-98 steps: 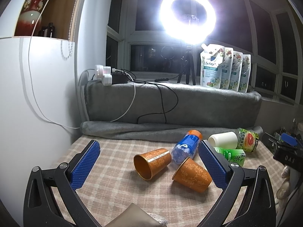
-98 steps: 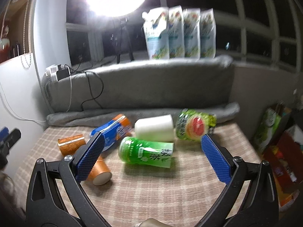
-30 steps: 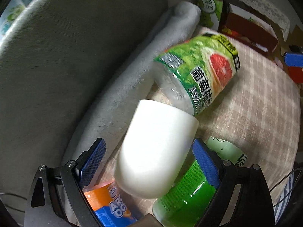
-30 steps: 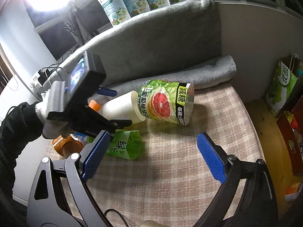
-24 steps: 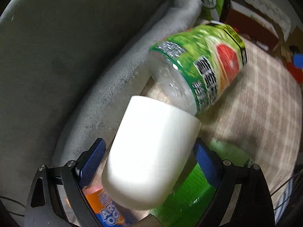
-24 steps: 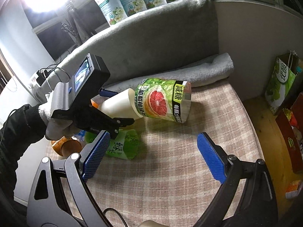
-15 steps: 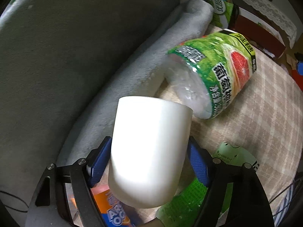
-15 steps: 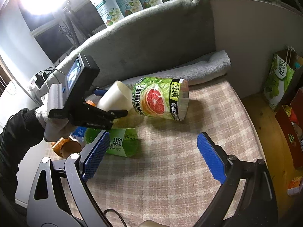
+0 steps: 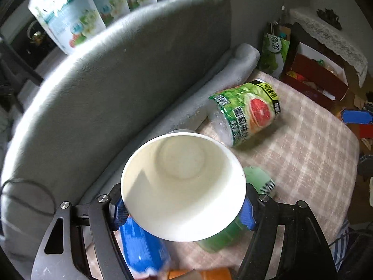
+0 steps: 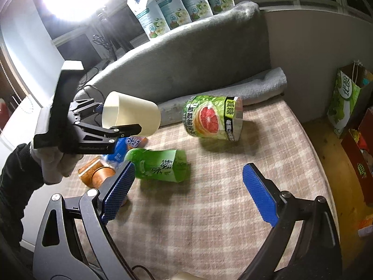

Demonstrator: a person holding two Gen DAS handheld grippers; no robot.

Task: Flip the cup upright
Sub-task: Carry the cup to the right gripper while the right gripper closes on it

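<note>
home room, grey sofa cushion (image 10: 186, 53), checked cloth (image 10: 209, 205), refill pouches (image 10: 177, 2)

grapefruit bottle (image 10: 213, 119) on its side | green bottle (image 10: 160, 165) | checked cloth (image 10: 209, 210) | refill pouches (image 10: 177, 2)

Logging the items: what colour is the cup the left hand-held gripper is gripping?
Plain white cup, clearest in the right wrist view.

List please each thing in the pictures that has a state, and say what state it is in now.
White cup: lifted off the cloth, tilted, held.
Left hand-held gripper: shut on the white cup.
Right hand-held gripper: open, empty.
Grapefruit bottle: lying on its side.
Green cup: lying on its side.
Orange cup: lying on its side.
</note>
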